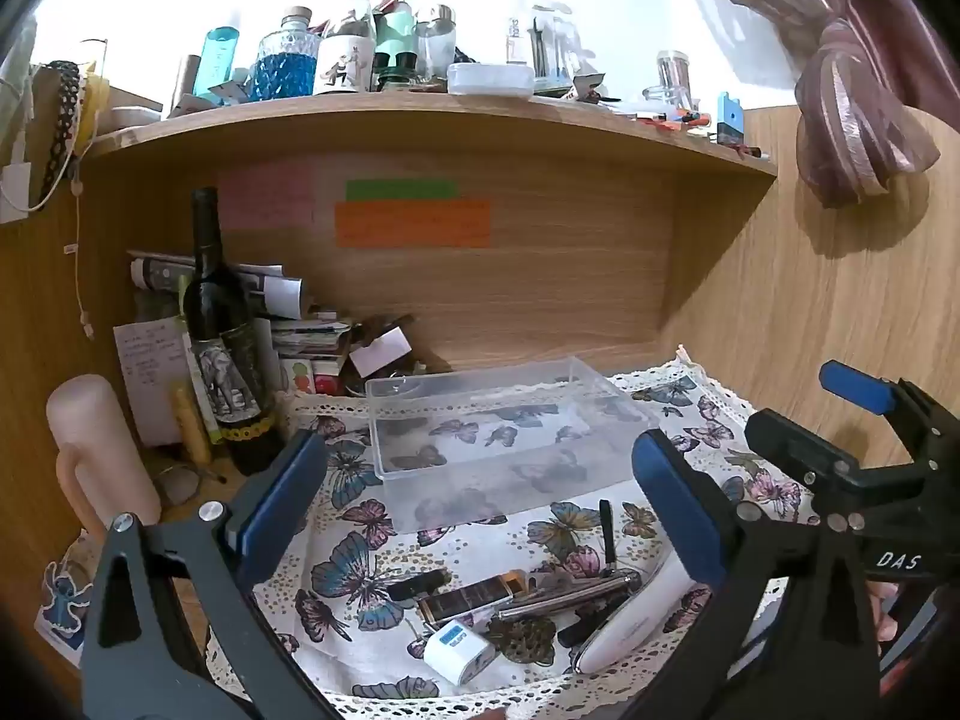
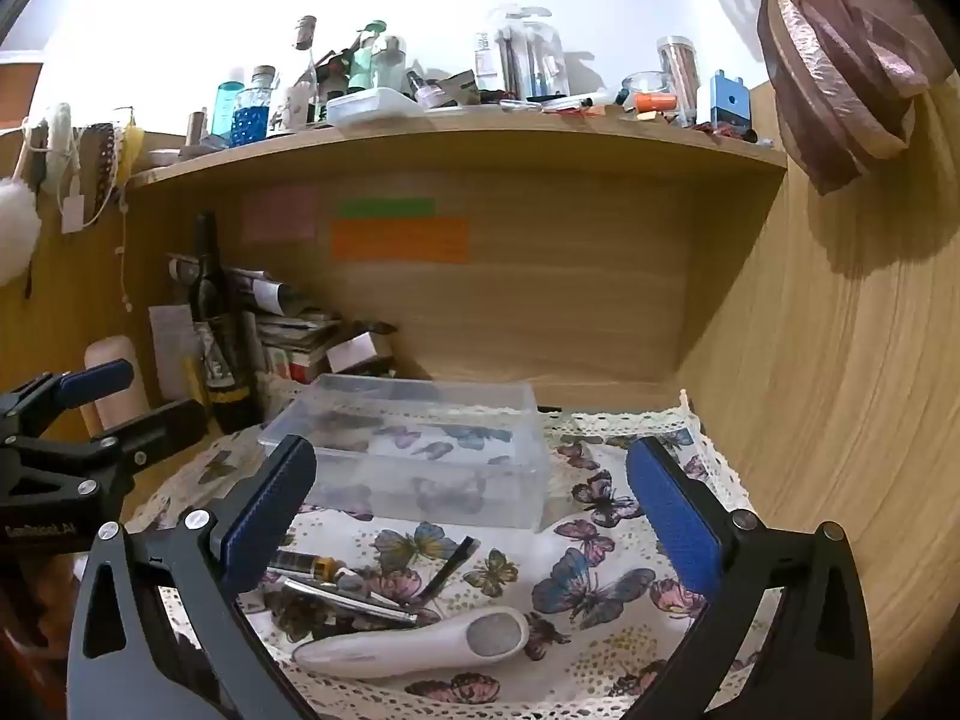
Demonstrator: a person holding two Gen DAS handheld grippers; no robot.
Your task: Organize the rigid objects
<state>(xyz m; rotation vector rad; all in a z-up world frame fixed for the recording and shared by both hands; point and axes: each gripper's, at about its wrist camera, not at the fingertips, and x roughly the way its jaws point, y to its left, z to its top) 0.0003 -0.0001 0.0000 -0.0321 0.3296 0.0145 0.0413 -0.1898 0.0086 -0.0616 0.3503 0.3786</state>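
Standing empty: clear bin (image 1: 510, 426) on butterfly cloth (image 1: 360, 540); left gripper (image 1: 480, 516), right gripper (image 2: 474, 522) wide open, holding nothing.

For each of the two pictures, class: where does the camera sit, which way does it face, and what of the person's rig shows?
Left wrist: on the left gripper, tilted down at the clear box; own open fingers, right gripper alongside.
Right wrist: on the right gripper, facing likewise; left gripper at left.
Shared: box, white handheld device, butterfly cloth, shelf.
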